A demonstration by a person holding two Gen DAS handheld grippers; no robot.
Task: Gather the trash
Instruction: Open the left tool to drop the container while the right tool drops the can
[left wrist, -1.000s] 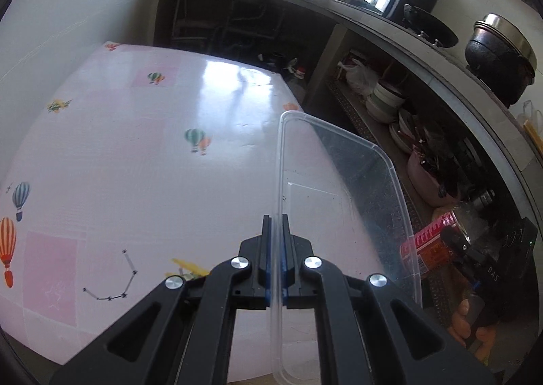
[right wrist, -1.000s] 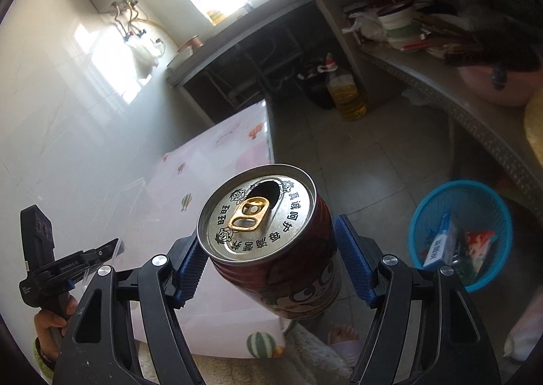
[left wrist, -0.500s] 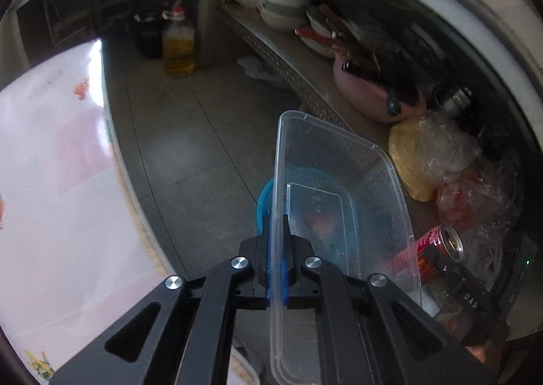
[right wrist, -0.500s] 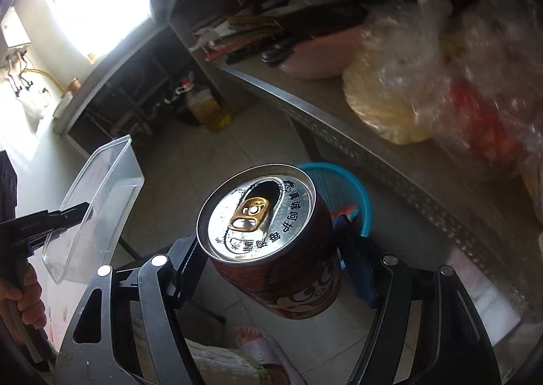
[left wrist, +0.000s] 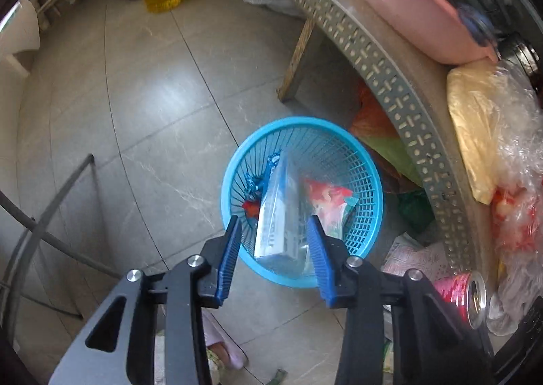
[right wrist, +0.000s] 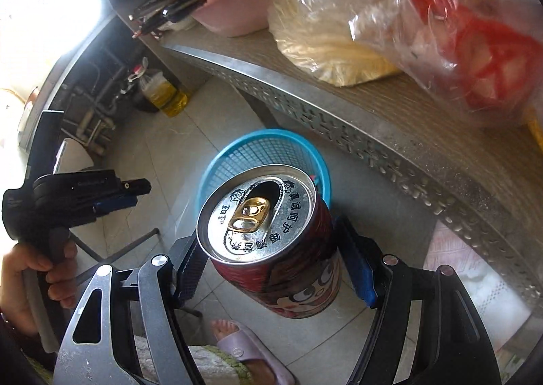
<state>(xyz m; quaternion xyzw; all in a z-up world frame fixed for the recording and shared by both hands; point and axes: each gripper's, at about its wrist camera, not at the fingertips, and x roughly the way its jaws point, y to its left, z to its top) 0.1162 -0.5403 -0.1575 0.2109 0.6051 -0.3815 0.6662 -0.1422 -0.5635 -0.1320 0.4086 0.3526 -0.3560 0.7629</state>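
The clear plastic container [left wrist: 283,215], pinched flat between the left gripper's [left wrist: 275,256] pads half a second ago, is now loose: it lies tilted in the blue basket [left wrist: 237,168] on the floor, one end on the near rim, beside a red wrapper [left wrist: 327,198] and a blue wrapper [left wrist: 271,161]. That piece of trash looks delivered. The left jaws are opening, partly spread, the pads clear of the container, nothing gripped. The red can [right wrist: 271,242] has not been dropped; the right gripper [right wrist: 271,256] clamps it across the body, top toward the camera, jaws wide because the can is wide. It now hangs above the basket's near rim, by the edge of the metal shelf [right wrist: 373,134], so releasing it seems the next step
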